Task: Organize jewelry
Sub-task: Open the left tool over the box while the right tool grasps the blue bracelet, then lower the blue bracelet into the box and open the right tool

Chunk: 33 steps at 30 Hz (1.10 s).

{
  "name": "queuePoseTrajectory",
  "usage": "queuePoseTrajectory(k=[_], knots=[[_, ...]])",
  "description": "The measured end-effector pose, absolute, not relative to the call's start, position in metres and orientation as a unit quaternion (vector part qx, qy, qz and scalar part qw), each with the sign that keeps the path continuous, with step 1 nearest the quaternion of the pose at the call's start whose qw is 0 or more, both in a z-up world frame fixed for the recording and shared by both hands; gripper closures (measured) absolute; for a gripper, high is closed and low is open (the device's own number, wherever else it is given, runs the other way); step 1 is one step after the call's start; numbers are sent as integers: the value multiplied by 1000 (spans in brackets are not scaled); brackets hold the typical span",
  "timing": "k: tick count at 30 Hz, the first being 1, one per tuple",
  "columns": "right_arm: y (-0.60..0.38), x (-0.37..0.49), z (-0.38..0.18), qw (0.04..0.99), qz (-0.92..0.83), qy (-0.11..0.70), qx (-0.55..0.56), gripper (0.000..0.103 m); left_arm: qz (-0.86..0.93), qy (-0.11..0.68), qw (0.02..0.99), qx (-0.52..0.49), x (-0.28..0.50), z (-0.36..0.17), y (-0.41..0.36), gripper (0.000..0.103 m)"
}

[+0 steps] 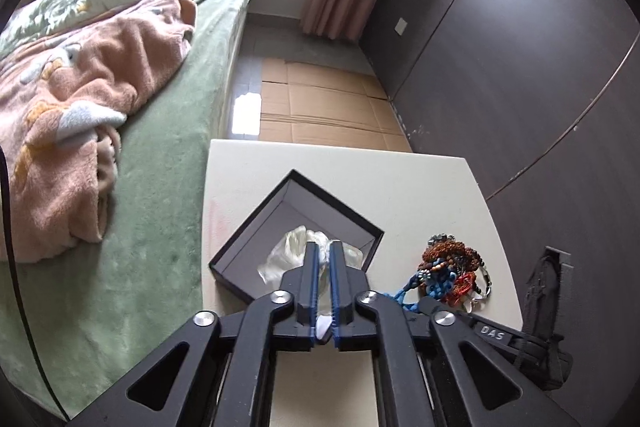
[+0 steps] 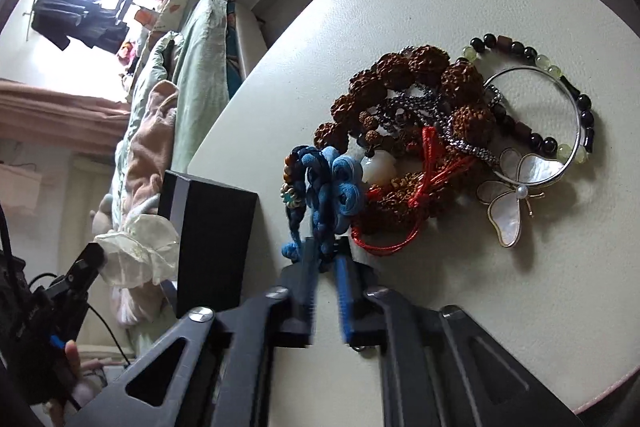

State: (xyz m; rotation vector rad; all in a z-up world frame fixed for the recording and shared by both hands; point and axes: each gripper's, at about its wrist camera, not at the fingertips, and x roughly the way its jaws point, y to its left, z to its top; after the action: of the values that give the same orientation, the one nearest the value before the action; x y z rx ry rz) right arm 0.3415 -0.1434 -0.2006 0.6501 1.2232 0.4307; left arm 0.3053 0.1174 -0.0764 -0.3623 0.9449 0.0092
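Observation:
A black open box [image 1: 256,227] sits on the cream table [image 1: 420,195]. My left gripper [image 1: 325,251] is shut on a sheer white organza pouch [image 1: 288,255] and holds it over the box. A pile of jewelry [image 1: 448,273] lies right of the box. In the right wrist view the pile holds a brown seed-bead bracelet [image 2: 404,67], a blue knotted cord bracelet [image 2: 320,187], a red cord [image 2: 430,163], a silver bangle with a shell butterfly [image 2: 508,203] and a dark bead bracelet [image 2: 584,111]. My right gripper [image 2: 326,251] is nearly closed around the blue cord's end. The box [image 2: 212,243] and pouch [image 2: 136,251] show at left.
A bed with a green cover [image 1: 160,227] and pink blanket [image 1: 80,99] borders the table's left edge. A dark wardrobe [image 1: 520,47] stands on the right. Flattened cardboard [image 1: 328,107] lies on the floor beyond the table.

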Motion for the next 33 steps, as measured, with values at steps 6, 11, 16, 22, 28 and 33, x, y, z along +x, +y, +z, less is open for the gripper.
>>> queuePoseTrajectory(k=[6,11,16,22,28,33], knots=[[-132,334,-166,765,233,529,283,94,19,427,881,-205,287,-73,137,26],[-118,334,-125,781,270,495,271,94,34,425,882,-200,275,-71,144,26],[-86,337,-100,769,323,486,260,94,38,415,886,-203,262,-69,154,26],[-37,342,-113,731,365,525,237,82,60,385,896,-213,240,-60,168,26],[-40,337,-126,724,350,546,233,43,86,365,895,-239,230,-60,177,26],[-76,334,-117,743,331,530,239,27,85,361,901,-225,236,-58,166,26]])
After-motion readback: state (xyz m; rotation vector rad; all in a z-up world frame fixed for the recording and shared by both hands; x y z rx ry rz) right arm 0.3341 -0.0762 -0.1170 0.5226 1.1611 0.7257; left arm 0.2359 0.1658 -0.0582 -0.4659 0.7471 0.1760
